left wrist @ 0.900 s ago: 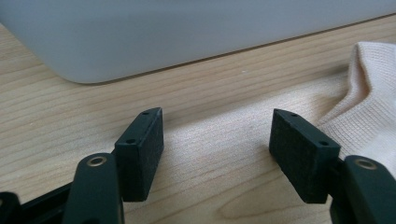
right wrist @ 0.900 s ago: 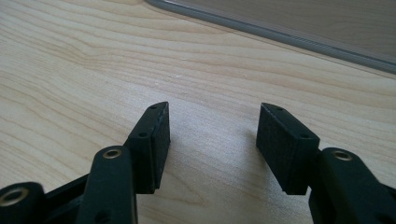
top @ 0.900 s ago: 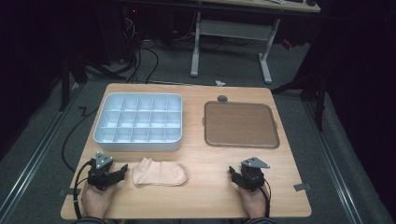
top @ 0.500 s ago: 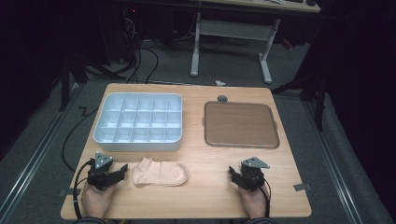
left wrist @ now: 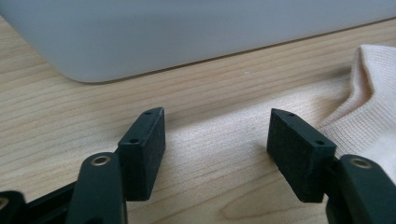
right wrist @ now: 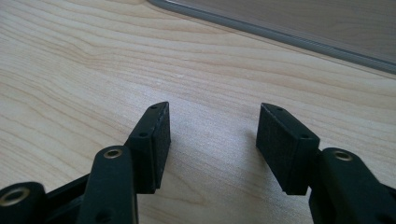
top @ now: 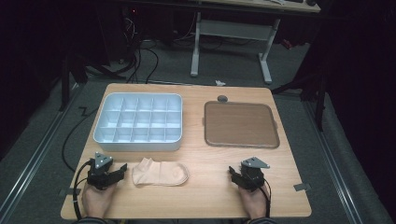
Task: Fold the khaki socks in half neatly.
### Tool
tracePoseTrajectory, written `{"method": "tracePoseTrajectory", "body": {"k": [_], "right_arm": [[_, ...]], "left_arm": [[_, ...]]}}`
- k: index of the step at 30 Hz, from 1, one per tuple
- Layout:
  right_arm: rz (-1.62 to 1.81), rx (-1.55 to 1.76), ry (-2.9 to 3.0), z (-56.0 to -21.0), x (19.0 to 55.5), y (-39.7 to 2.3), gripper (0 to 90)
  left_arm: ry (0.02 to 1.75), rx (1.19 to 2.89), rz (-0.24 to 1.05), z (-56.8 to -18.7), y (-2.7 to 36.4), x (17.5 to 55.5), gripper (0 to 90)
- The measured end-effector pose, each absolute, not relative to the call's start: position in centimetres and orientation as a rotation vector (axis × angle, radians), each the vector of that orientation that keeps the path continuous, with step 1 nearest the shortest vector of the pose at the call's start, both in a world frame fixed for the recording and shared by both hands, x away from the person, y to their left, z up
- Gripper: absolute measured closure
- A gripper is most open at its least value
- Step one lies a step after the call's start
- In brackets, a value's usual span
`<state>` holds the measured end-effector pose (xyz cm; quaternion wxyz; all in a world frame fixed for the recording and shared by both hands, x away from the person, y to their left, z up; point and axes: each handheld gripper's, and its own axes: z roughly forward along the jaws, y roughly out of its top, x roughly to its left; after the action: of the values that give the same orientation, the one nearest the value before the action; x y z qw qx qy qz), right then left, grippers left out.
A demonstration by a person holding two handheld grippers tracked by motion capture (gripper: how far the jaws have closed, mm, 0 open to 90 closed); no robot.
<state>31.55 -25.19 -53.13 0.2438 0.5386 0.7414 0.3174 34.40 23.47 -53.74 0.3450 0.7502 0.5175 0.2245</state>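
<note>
Peach-coloured and limp, the sock [top: 160, 173] lies flat on the wooden table [top: 205, 198] near the front edge, just in front of the white divided organiser tray [top: 138, 122]. Its long axis runs left to right across the table, cuff end toward the left gripper [top: 117, 171], rounded toe pointing toward the middle of the table.

Both hands are parked low at the front edge, 1 at each side. The left gripper sits just beside the cuff, close but not touching as far as the high view tells. From the left gripper view [left wrist: 217, 149] its jaws stand well apart with bare wood between them, the sock's ribbed knit [left wrist: 369, 98] off to the side by 1 jaw, and the tray's white wall [left wrist: 187, 37] straight ahead.

Over on the other side, the right gripper [top: 235, 175] rests well apart from the toe. Its own view [right wrist: 212, 144] shows jaws spread wide, nothing between them, with the rim of the brown flat tray [right wrist: 280, 32] beyond.

So the nearer hand is plainly the left: my read is that a short sideways reach along the sock's length would bring the cuff between those jaws, while the right would have to cross a clear stretch of table to meet the toe.
</note>
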Motion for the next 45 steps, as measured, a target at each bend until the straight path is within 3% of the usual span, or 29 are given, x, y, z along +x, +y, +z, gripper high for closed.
{"method": "tracePoseTrajectory", "body": {"k": [21,33,45], "right_arm": [[0.867,1.469,2.025,-53.1,31.6,-25.3,47.8],[0.947,1.42,2.041,-52.0,30.9,-23.4,56.1],[1.049,1.341,2.15,-51.6,30.4,-20.1,57.9]], "left_arm": [[1.287,1.988,0.553,-53.7,23.3,34.3,32.5],[1.217,1.941,0.396,-52.4,23.1,33.4,33.4],[1.166,1.976,0.293,-52.5,20.4,33.1,37.0]]}}
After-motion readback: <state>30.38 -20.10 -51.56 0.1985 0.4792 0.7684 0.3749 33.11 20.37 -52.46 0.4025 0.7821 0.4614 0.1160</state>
